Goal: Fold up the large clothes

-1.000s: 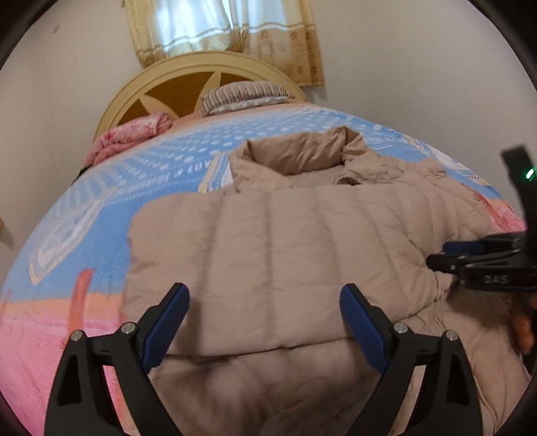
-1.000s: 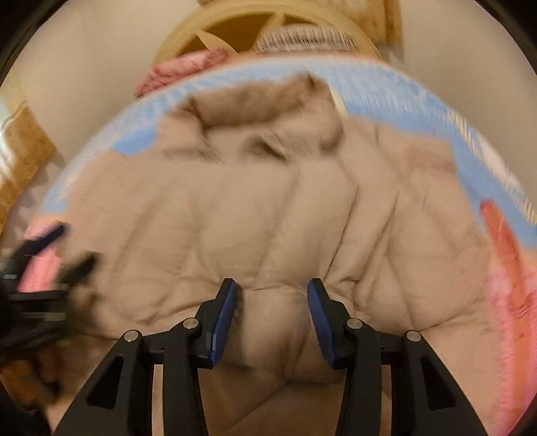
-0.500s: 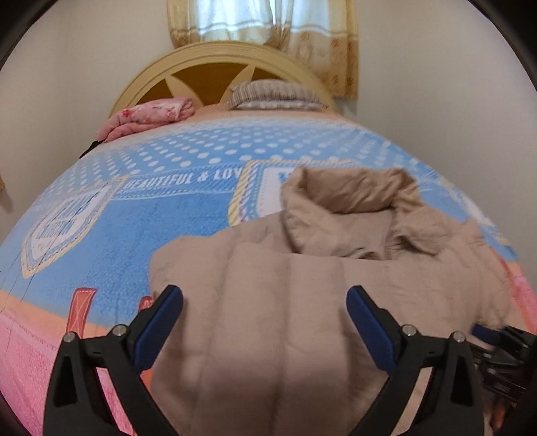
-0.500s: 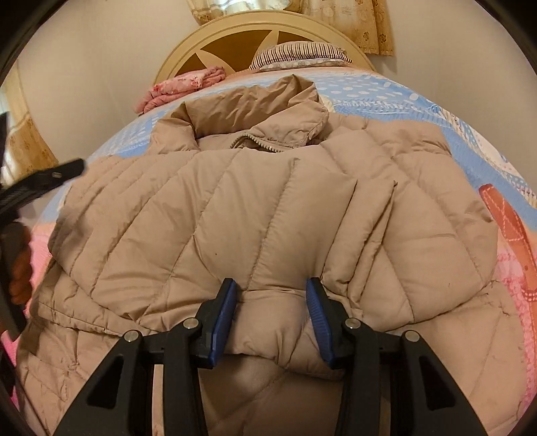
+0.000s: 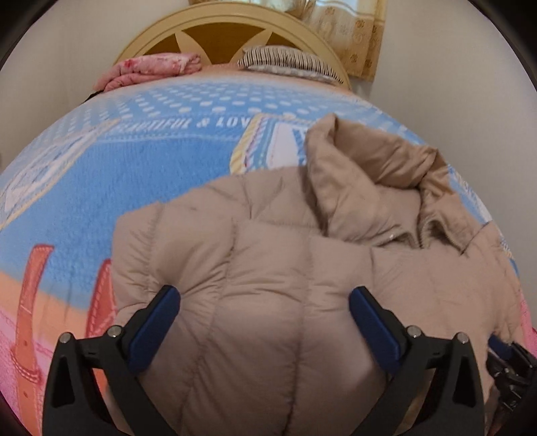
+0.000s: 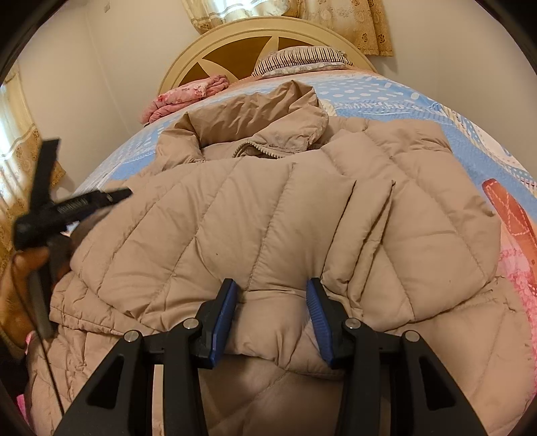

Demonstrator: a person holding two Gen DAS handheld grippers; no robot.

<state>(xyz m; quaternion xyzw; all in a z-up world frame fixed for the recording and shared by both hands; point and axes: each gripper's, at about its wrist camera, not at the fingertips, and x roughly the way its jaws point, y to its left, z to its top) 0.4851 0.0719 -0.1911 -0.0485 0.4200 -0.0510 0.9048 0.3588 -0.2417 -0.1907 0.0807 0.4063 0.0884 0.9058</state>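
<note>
Left hand-held gripper (image 5: 263, 302) hangs over the jacket (image 5: 302, 285) with its jaws spreading wide, fabric below them but not pinched. Right hand-held gripper (image 6: 271, 312) stands at a middling width, its blue pads pressed on a puffy fold of the jacket's upper layer.

One beige quilted jacket lies on the bed (image 5: 117, 187), collar (image 5: 369, 174) toward the headboard (image 5: 214, 30), its upper part doubled over the lower. At the head end sit one folded pink blanket (image 5: 151, 68) and one striped pillow (image 5: 285, 62), well apart from the jacket. Curtains (image 6: 335, 20) hang behind.

Nothing lies on the jacket. Bare blue cover shows left of it and beyond the collar; its right edge nears the bed's side.
</note>
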